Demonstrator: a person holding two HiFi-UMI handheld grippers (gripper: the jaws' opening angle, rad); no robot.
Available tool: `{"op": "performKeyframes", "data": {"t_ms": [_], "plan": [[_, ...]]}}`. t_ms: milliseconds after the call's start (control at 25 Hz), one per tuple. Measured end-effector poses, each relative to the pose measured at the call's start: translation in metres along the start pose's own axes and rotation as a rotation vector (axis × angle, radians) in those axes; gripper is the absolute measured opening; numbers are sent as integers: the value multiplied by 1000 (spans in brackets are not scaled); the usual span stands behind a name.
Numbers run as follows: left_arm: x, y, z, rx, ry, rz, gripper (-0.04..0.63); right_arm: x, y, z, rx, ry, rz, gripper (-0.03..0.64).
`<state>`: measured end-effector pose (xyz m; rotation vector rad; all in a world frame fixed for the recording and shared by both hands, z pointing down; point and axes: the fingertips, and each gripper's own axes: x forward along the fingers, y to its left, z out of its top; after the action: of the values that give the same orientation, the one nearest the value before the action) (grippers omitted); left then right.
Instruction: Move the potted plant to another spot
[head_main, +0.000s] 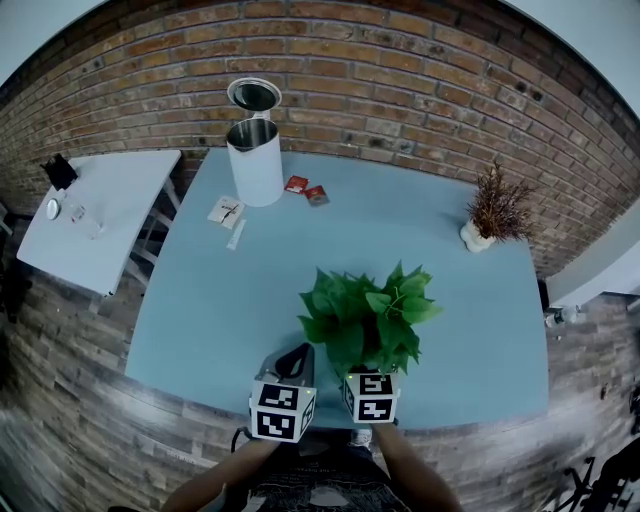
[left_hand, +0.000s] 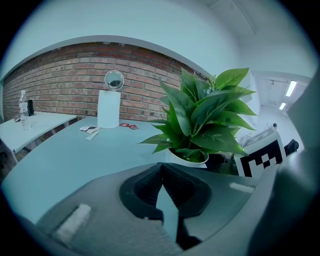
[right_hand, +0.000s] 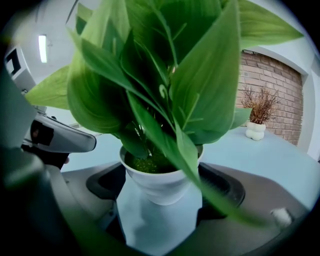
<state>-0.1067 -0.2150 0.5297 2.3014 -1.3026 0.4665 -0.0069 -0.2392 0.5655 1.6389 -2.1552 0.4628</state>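
— Right tool?
— Clamped on the leafy green plant in a white pot; near the front edge of the pale blue surface.
— Left tool?
— Jaws pressed together, empty; just beside the plant.

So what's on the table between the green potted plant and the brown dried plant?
Nothing: in the head view the table is bare between the potted plant and the dried plant. The right gripper view shows the same.

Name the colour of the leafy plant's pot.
The pot is white, best seen in the right gripper view.
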Motion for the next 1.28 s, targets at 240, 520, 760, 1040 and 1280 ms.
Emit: {"op": "performKeyframes", "data": {"t_ms": [240,520,760,1040,1280], "plan": [[-5,-2,1,-5,0,15,0,-3,4,3,-3,-3,18,453],[-12,38,-4,-12,-6,1,0,18,42,7,-15,-2,15,453],[-19,54,-4,-13,-12,4,0,26,63,10,-24,1,24,453],[-29,78,-3,-10,-18,6,0,36,88,9,-24,10,32,451],[-37,94,-6,-2,-14,-5,0,45,110,15,-30,-4,37,451]]}}
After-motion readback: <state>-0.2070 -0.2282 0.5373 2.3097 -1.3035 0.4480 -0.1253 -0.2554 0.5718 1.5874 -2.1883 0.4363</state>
